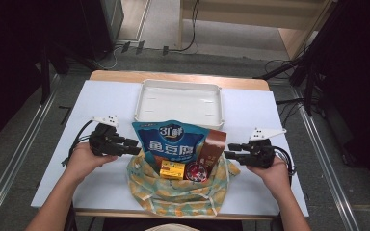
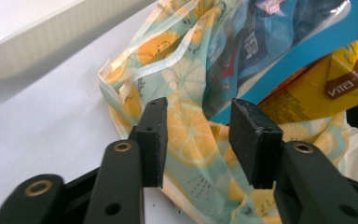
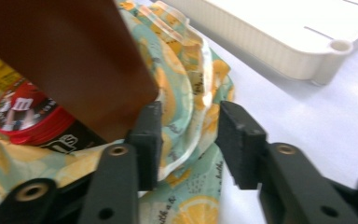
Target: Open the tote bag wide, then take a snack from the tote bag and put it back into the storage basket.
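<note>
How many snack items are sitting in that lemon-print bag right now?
4: blue pouch at back left, brown pack at back right, yellow carton front left, red-lidded tub front right. More may be hidden underneath.

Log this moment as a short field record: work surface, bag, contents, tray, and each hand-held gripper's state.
surface: white table
bag: lemon-print fabric bag, slumped open at the near edge
contents: blue snack pouch, brown packet, yellow drink carton, red-lidded candy tub
tray: white tray, just behind the bag
left hand-held gripper: jaws apart, bag fabric between them, pads not pressing
right hand-held gripper: jaws apart at the bag's rim by the brown packet, no grip
</note>
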Action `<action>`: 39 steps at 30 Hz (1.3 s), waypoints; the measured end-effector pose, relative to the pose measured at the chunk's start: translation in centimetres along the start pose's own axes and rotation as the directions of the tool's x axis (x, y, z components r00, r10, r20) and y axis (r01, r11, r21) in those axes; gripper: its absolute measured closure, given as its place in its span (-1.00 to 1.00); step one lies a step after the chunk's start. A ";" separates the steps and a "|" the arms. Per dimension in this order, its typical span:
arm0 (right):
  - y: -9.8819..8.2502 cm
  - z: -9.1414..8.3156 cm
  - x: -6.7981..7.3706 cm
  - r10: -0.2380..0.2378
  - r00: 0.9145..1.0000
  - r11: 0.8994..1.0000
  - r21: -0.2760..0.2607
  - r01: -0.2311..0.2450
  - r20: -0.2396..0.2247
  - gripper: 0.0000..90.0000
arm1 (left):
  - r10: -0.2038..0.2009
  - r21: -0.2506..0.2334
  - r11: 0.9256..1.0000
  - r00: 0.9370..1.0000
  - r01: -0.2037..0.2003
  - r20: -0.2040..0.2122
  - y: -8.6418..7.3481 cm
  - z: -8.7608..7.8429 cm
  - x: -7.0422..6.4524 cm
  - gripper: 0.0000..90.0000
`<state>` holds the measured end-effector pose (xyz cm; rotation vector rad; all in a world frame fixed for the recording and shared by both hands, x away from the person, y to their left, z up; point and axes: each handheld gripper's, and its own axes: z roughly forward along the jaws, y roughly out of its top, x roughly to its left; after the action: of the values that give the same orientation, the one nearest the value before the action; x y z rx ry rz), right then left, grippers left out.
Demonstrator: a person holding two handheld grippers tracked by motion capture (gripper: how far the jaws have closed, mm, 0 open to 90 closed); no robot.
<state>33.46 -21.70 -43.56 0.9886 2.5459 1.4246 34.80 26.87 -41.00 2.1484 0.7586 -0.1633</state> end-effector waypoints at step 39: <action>-0.1 1.1 -1.7 0.080 0.996 0.996 0.025 -0.081 0.029 0.17 | 0.080 -0.054 0.995 0.997 -0.079 0.021 2.0 -4.0 -4.0 -0.04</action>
<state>35.10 -21.86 -44.67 1.1195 2.5383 1.3893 32.12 27.09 -35.62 2.1192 0.6559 -0.1247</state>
